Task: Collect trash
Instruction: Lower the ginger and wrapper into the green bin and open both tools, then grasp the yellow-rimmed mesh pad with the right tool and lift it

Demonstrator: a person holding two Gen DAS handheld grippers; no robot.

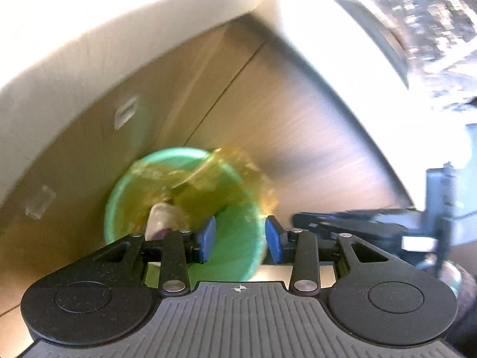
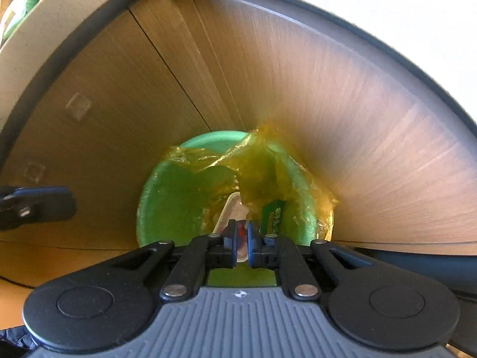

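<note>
A green trash bin (image 2: 167,197) with a yellow liner (image 2: 259,161) stands on the floor against a wooden cabinet. Inside lie a clear plastic container (image 2: 231,211) and a green packet (image 2: 272,214). My right gripper (image 2: 242,238) points down over the bin's mouth, shut on a small red and white wrapper (image 2: 241,232). My left gripper (image 1: 241,238) hangs open over the bin (image 1: 235,256), whose right rim stands between the blue pads (image 1: 208,235) untouched. The view is blurred. A pale piece of trash (image 1: 161,217) shows in the liner (image 1: 208,179). The right gripper (image 1: 342,223) shows beside it.
Wooden cabinet doors (image 2: 298,89) rise right behind the bin under a pale countertop (image 2: 44,29). Two clear bumper pads (image 2: 78,106) stick to the left door. The left gripper (image 2: 35,205) juts in at the left edge. A sunlit floor (image 2: 59,262) lies at the lower left.
</note>
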